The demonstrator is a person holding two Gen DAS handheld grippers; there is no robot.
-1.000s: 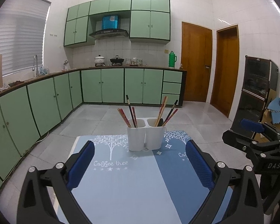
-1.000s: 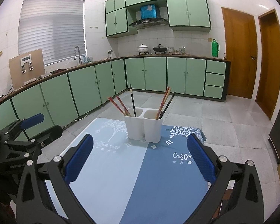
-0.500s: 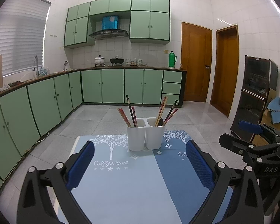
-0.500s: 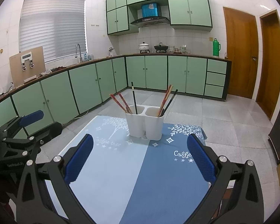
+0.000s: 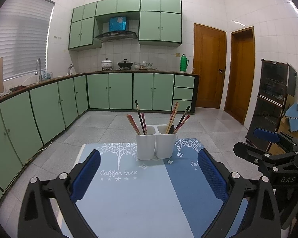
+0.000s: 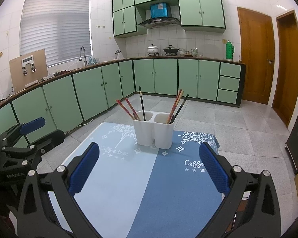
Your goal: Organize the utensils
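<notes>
Centrally, at the far end of the blue tablecloth [image 5: 141, 202], a white two-compartment holder [image 5: 156, 144], upright, with "Coffee tree" lettering [image 5: 118, 173] printed just in front of it. In the left compartment [image 6: 144, 117]: two reddish chopsticks [image 6: 127, 108] leaning left, one black chopstick [image 6: 142, 104] nearly upright, and in the left wrist view a further short reddish stick beside the black one. In the right compartment [image 6: 163, 119]: pale wooden chopsticks [image 6: 175, 105] and a dark one [image 6: 180, 107] leaning right, plus a red stick [image 5: 182, 122] and a dark rounded utensil head [image 5: 171, 129] seen from the left wrist.

Nearer, over the near half of the cloth, the left gripper [image 5: 149, 176], blue pads [image 5: 86, 175] spread wide apart, nothing between them. Likewise the right gripper [image 6: 149, 172], pads [image 6: 213, 167] wide apart and empty, well short of the holder. Side by side, each visible at the edge of the other's view: right gripper [image 5: 268, 152] at the right, left gripper [image 6: 23, 138] at the left.

Beyond the table, grey tiled floor [image 5: 109, 127], green base cabinets [image 6: 164, 77] under a counter with pots, a green flask [image 6: 229, 50], a range hood [image 6: 159, 21], a window blind [image 6: 55, 27], two wooden doors [image 6: 255, 55].
</notes>
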